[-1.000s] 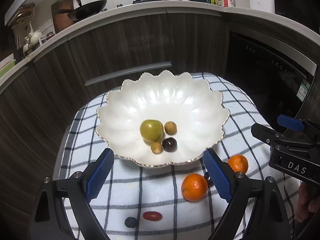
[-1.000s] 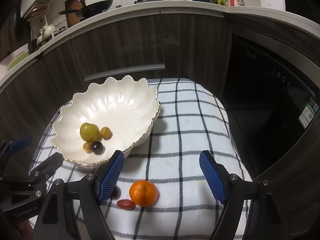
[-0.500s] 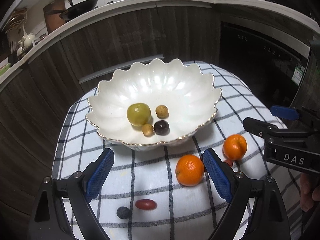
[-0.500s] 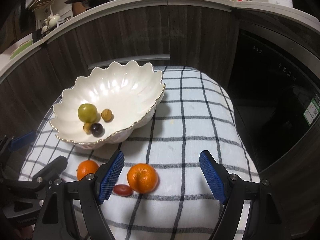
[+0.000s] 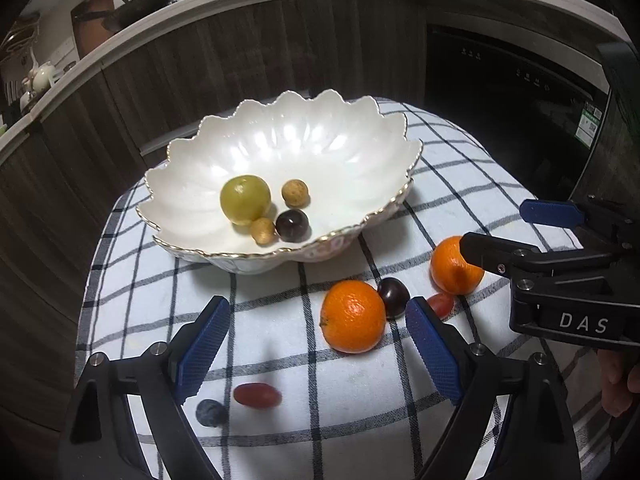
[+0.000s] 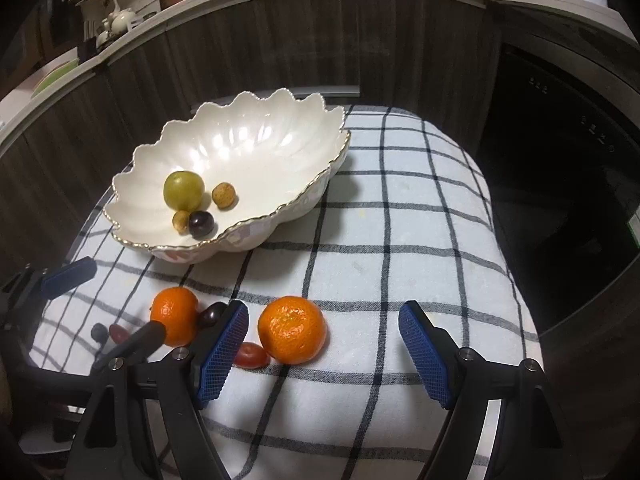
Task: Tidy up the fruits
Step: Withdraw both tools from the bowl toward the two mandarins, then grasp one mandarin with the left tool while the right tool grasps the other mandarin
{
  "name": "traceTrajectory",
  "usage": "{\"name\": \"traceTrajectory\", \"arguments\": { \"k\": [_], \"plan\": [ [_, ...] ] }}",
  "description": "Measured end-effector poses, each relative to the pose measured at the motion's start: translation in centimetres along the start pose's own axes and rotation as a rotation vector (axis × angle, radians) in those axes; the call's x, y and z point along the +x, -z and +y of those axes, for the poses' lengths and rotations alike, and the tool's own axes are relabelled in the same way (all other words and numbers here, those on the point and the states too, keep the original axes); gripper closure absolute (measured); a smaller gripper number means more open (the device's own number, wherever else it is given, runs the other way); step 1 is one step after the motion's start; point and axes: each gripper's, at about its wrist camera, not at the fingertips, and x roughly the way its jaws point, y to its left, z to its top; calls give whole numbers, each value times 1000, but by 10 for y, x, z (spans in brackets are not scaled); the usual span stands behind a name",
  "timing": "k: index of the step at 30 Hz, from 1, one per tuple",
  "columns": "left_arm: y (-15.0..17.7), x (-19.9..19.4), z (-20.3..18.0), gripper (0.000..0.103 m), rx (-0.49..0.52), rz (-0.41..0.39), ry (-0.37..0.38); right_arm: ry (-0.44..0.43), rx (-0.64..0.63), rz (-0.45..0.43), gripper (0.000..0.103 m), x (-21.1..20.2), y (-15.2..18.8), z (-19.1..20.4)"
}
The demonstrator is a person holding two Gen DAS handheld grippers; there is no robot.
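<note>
A white scalloped bowl on a checked cloth holds a green fruit, two small tan fruits and a dark cherry. On the cloth lie two oranges, a dark cherry between them, red grape tomatoes and a blueberry. My left gripper is open and empty above the cloth, the near orange just inside its right finger. My right gripper is open and empty, with an orange between its fingers near the left one.
The checked cloth covers a small rounded table that drops off on all sides. Dark wood cabinets stand behind and a black appliance to the right. The countertop behind carries a pan and bottles.
Both grippers have drawn back and lowered, so the bowl sits farther away and more of the loose fruit shows. The orange now lies between my right gripper's fingers. Both stay open.
</note>
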Motion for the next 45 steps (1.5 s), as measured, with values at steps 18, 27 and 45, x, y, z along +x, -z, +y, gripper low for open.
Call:
{"name": "traceTrajectory", "arguments": {
  "k": [18,27,45],
  "plan": [
    [9,27,-7,38,-4,64,55,-79,-23,83,25,30,1,6],
    [13,35,-7,61,-1,97,75,-109,-20,111,37,39,6,10],
    [11,26,-7,66,-6,89,79,-115,-14,108,59,38,10,10]
  ]
}}
